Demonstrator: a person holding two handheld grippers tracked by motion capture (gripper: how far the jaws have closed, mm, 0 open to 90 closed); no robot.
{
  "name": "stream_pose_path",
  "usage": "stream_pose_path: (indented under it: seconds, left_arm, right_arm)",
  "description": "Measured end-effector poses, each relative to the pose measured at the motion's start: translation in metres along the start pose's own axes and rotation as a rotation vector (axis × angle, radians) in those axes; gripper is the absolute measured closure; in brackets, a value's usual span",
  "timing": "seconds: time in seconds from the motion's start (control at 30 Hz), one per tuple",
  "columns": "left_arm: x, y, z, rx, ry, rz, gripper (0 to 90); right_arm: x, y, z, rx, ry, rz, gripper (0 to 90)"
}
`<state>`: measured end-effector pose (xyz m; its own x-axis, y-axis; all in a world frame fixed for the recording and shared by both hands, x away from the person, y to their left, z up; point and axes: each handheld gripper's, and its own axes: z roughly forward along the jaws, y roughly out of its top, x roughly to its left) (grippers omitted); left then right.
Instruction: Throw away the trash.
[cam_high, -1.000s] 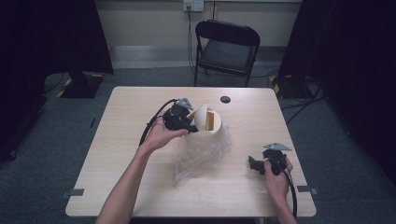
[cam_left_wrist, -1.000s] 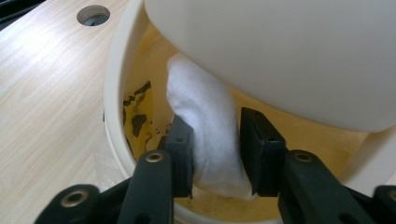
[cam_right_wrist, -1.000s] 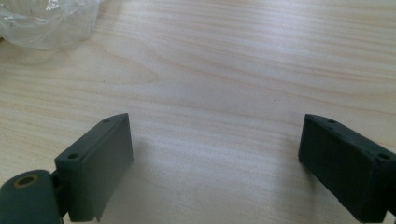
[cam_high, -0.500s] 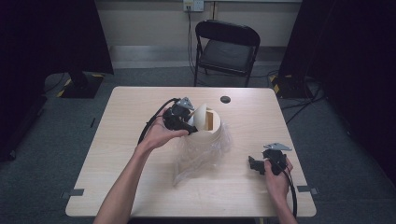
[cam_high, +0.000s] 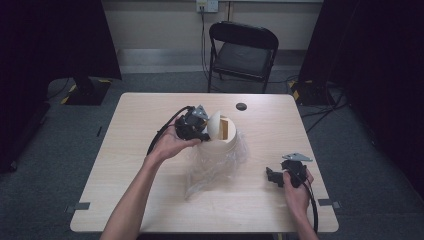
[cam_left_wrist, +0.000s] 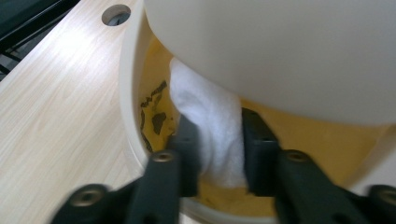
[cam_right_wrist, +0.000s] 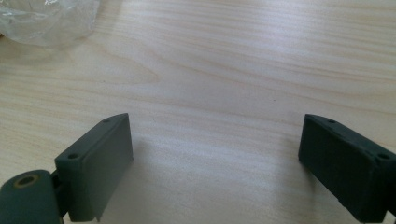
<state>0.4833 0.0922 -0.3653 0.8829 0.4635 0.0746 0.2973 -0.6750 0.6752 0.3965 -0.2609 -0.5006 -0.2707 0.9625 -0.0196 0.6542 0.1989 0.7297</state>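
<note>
A cream bin with a swing lid stands mid-table on a clear plastic bag. My left gripper reaches into its opening from the left. In the left gripper view the jaws have just been closing and now press on a white cloth that hangs under the lid, inside the bin's yellow interior. My right gripper rests near the table's front right, held by a hand. Its jaws stand wide open over bare wood with nothing between them.
A black cable hole sits at the table's far edge behind the bin. A folding chair stands beyond the table. A corner of the plastic bag lies ahead and left of the right gripper.
</note>
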Motion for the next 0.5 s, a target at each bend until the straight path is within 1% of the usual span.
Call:
stream_pose_path:
  seconds: [0.07, 0.1, 0.13, 0.23, 0.27, 0.3, 0.33, 0.37, 0.4, 0.43, 0.47, 0.5]
  left_arm:
    - [-0.001, 0.0, -0.002, 0.002, 0.009, 0.011, 57.8]
    - [-0.001, 0.0, -0.003, -0.009, 0.011, 0.005, 54.9]
    - [-0.002, 0.001, -0.004, 0.001, 0.017, 0.017, 51.6]
    - [-0.006, 0.002, -0.006, -0.011, 0.047, 0.026, 44.0]
    - [-0.007, 0.003, -0.007, -0.003, 0.057, 0.048, 43.4]
    - [-0.008, 0.002, -0.007, -0.013, 0.068, 0.048, 42.9]
    - [-0.008, 0.002, -0.007, -0.008, 0.071, 0.058, 42.8]
    - [-0.007, 0.002, -0.007, -0.016, 0.068, 0.054, 42.6]
    - [-0.006, 0.002, -0.008, -0.007, 0.065, 0.07, 42.7]
    - [-0.007, 0.001, -0.009, -0.016, 0.071, 0.075, 43.3]
    - [-0.008, 0.0, -0.01, -0.028, 0.087, 0.095, 43.6]
    - [-0.007, 0.0, -0.012, -0.033, 0.095, 0.099, 43.7]
  right_arm:
    - [0.0, 0.0, 0.0, 0.0, 0.0, 0.0, 9.0]
    - [0.0, 0.0, 0.0, 0.0, -0.001, 0.001, 9.0]
    - [0.0, 0.0, 0.0, 0.0, -0.001, 0.001, 9.0]
    - [0.0, 0.0, 0.0, 0.0, 0.0, 0.0, 9.0]
    - [0.0, 0.0, 0.0, 0.0, -0.001, 0.002, 9.0]
    - [0.0, 0.0, 0.0, 0.0, 0.0, 0.001, 9.0]
    - [0.0, 0.0, 0.0, 0.0, 0.0, 0.001, 9.0]
    - [0.0, 0.0, 0.0, 0.0, -0.001, 0.002, 9.1]
    - [0.0, 0.0, 0.0, 0.0, -0.001, 0.001, 9.0]
    - [0.0, 0.0, 0.0, 0.0, -0.001, 0.001, 9.0]
    - [0.0, 0.0, 0.0, 0.0, -0.001, 0.002, 9.0]
    - [0.0, 0.0, 0.0, 0.0, -0.001, 0.001, 9.0]
